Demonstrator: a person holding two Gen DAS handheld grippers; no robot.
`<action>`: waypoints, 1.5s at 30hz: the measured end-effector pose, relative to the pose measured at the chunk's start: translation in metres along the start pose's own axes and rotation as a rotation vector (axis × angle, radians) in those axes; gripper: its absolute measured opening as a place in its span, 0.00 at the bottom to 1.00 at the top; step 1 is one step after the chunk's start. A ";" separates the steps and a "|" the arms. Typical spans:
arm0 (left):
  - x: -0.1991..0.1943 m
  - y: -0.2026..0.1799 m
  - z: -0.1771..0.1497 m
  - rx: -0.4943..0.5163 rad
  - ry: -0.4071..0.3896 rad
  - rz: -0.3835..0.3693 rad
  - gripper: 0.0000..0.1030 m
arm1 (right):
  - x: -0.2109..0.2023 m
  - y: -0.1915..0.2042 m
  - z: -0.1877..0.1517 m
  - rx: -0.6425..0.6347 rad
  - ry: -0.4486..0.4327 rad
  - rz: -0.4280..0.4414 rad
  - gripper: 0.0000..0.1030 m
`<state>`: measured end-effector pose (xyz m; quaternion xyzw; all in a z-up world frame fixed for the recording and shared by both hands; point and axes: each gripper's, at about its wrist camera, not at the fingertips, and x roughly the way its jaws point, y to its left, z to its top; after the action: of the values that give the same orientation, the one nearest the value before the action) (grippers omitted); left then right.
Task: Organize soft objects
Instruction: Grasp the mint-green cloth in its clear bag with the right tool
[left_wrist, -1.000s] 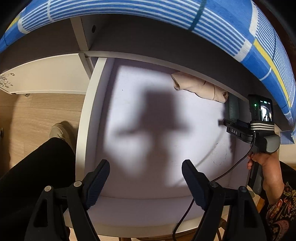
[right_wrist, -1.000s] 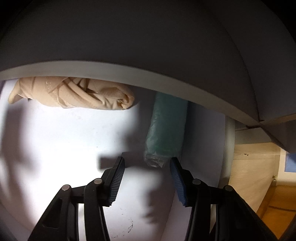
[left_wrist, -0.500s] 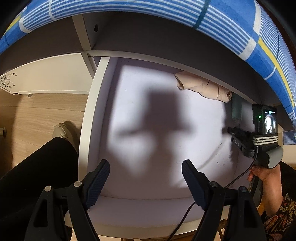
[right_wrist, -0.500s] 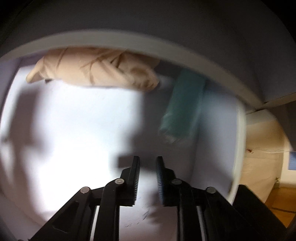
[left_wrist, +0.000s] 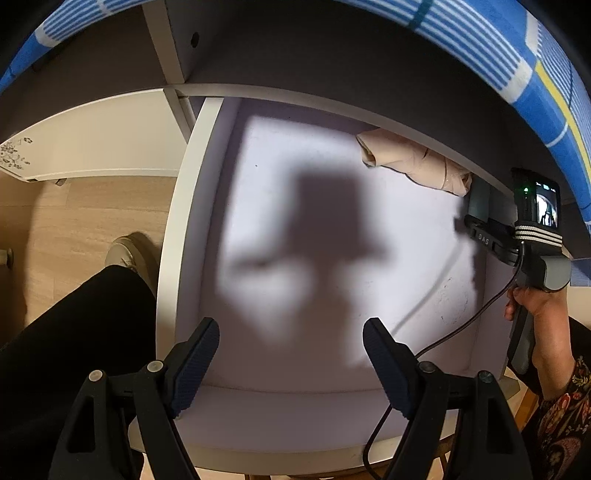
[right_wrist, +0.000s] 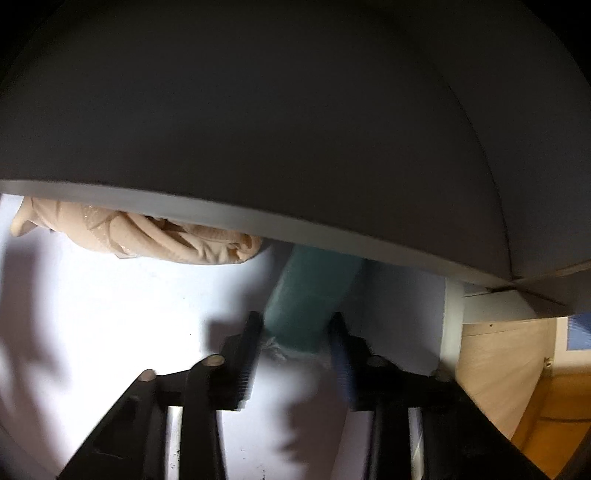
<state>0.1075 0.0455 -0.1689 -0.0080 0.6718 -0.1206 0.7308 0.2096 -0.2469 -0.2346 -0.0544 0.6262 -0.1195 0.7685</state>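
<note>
Under the bed, in the pulled-out white drawer (left_wrist: 177, 240): 2 soft items, 2 tools.

Item 1, left tool (left_wrist: 290, 332): points down over the drawer's near edge, jaws wide apart, released, nothing between them. Both soft items lie far ahead of it and to its right.

Item 2, beige bundle (right_wrist: 147, 236): a crumpled roll ahead and to the left of the right tool, at the drawer's far side, partly under the bed rail (right_wrist: 258, 218). Its long axis runs across the tool's line. Untouched.

Item 3, teal roll (right_wrist: 314, 291): just right of the beige bundle, near the drawer's right wall. Its long axis runs along the right tool's line, far end under the rail, near end toward the tool.

Item 4, right tool (right_wrist: 295, 319): jaws have just been opening and stand narrowly parted astride the teal roll's near end. The pads sit just beside its sides and no squeeze shows in the blur, so it reads as released.

Judgement: the right hand is much the nearer, and a clench here would take the roll across its width.
</note>
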 end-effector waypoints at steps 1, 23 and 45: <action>0.000 0.000 0.000 -0.001 -0.001 -0.001 0.79 | 0.000 -0.001 0.001 0.008 0.006 0.003 0.33; -0.020 -0.002 0.007 -0.004 -0.040 -0.015 0.79 | -0.029 -0.036 -0.045 0.221 0.091 0.292 0.62; -0.016 -0.006 0.009 0.008 -0.023 0.000 0.79 | -0.007 0.002 -0.023 0.152 0.212 0.301 0.32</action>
<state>0.1145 0.0416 -0.1512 -0.0066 0.6629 -0.1232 0.7384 0.1862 -0.2413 -0.2334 0.1107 0.6941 -0.0552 0.7092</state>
